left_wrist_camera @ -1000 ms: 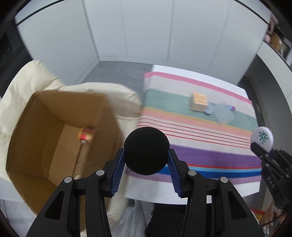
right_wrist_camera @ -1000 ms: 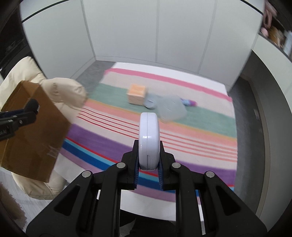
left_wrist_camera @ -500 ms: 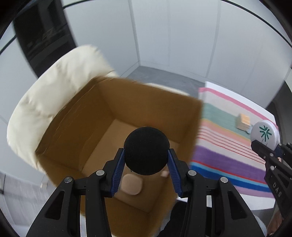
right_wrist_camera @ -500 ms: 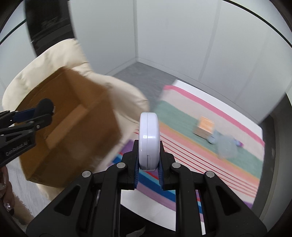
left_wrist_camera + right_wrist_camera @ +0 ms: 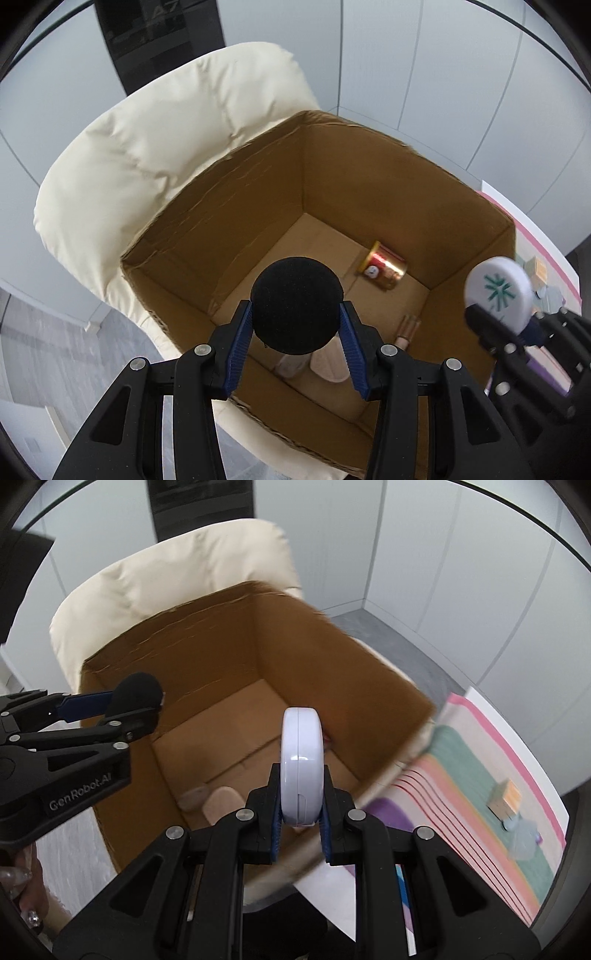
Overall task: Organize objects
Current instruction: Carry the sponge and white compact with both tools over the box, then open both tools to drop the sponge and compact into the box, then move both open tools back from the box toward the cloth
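Left wrist: I'm at the drop-off step, my left gripper [image 5: 296,334] clamped on a matte black ball [image 5: 296,305] over the open box [image 5: 369,177] (a can [image 5: 382,265] lies inside). Next I part the jaws.

Right wrist: my right gripper [image 5: 300,818] pinches a glossy white disc [image 5: 301,764] edge-on above the box's near rim; it should go further in first.

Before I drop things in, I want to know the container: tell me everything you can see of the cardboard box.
The cardboard box is plain brown corrugated board, open at the top with no flaps showing, its rim rough and ragged. It sits upright against a cream padded cushion, beside the striped cloth. Its floor shows a centre seam and already holds a gold and red can lying on its side, a small clear bottle and a beige pad. Neither gripper touches it.
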`<state>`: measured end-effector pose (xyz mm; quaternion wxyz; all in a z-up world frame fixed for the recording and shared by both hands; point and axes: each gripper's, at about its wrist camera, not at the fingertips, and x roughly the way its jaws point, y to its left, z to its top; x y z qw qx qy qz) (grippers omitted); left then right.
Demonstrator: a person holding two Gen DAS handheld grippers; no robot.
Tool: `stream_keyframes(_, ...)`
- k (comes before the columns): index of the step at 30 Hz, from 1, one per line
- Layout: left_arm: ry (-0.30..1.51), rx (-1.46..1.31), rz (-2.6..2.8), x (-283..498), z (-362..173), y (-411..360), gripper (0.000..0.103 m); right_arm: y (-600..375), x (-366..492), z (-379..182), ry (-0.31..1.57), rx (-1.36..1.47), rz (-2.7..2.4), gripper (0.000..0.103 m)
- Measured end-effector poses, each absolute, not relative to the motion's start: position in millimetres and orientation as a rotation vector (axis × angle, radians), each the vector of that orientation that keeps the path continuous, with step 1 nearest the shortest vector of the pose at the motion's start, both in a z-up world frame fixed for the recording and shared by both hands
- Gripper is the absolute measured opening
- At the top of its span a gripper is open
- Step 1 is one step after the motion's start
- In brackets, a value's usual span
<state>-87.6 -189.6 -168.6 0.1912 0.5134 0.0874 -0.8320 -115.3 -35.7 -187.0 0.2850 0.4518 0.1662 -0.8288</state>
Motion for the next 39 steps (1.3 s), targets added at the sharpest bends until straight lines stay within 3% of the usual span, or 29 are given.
stream_keyframes(6, 0.281, 1.462, -2.297, -88, -177, -203, 0.050, -58, -113, -200, 0.456, 1.219, -2.162, 0.017)
stream_keyframes(9, 0.301, 1.471, -2.284, -89, -179, -208, 0.056, -63, -113, -204, 0.464, 1.225, -2.147, 0.017)
stream_keyframes(10, 0.337, 1.472, -2.290, -89, -180, -211, 0.065, -64, -112, -204, 0.464, 1.217, -2.150, 0.023)
stream_keyframes(11, 0.363, 1.469, -2.295, -89, -180, -213, 0.074, -65, -113, -203, 0.467, 1.210, -2.154, 0.034)
stream_keyframes(12, 0.385, 1.465, -2.300, -89, -179, -215, 0.078, -65, -112, -202, 0.472, 1.203, -2.163, 0.071)
stream_keyframes(13, 0.403, 1.455, -2.305, -89, -178, -217, 0.087, -64, -111, -200, 0.485, 1.180, -2.196, 0.097)
stream_keyframes(14, 0.404, 1.450, -2.305, -89, -177, -217, 0.092, -63, -109, -196, 0.490, 1.153, -2.220, 0.101)
stream_keyframes(29, 0.365, 1.428, -2.339, -86, -168, -207, 0.093, -42, -115, -194, 0.426, 1.228, -2.265, 0.101)
stream_keyframes(39, 0.217, 1.384, -2.468, -89, -153, -169, 0.093, 15, -115, -180, 0.310, 1.242, -2.386, 0.101)
